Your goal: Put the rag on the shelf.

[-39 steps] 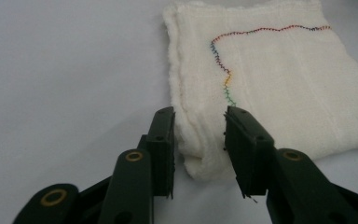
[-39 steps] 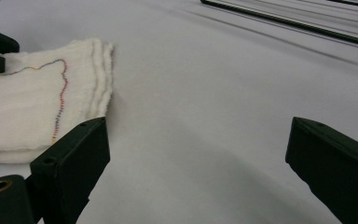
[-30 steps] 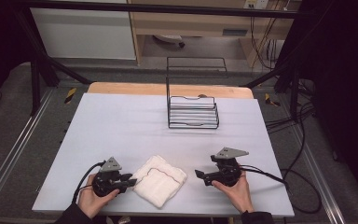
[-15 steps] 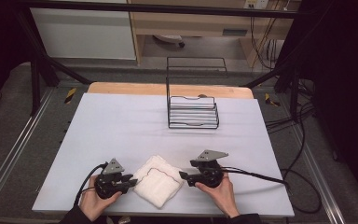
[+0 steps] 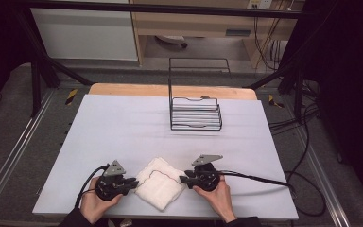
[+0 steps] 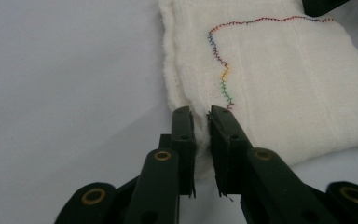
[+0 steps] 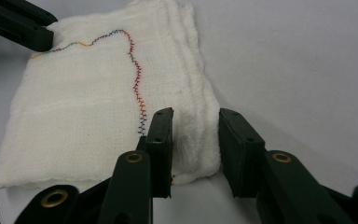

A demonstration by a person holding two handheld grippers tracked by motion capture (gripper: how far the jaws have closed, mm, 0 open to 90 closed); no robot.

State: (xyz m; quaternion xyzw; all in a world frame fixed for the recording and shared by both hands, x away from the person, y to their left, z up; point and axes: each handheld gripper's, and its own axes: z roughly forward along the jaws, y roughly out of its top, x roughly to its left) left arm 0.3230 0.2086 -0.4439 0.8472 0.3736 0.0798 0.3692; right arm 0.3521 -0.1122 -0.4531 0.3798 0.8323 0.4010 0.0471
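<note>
Left gripper [image 5: 131, 182], seen in the left gripper view [image 6: 200, 122]: black jaws have just been closing and are nearly together, pinching the near edge of the folded white woven cloth with a multicoloured stitched line [image 6: 270, 79]. A thin fold of fabric sits between the pads.

Right gripper [image 5: 183, 179], seen in the right gripper view [image 7: 196, 130]: jaws have just been closing; they straddle the layered corner of the same cloth [image 7: 88, 107]. One pad touches the fabric, the other stands just off it, so the grip is not yet firm.

Cloth [image 5: 160, 183] lies flat near the front edge of the pale grey table [image 5: 123, 127], between the two hands, one gripper at each side. The black wire rack [image 5: 194, 112] stands well apart, at the far side of the table.
</note>
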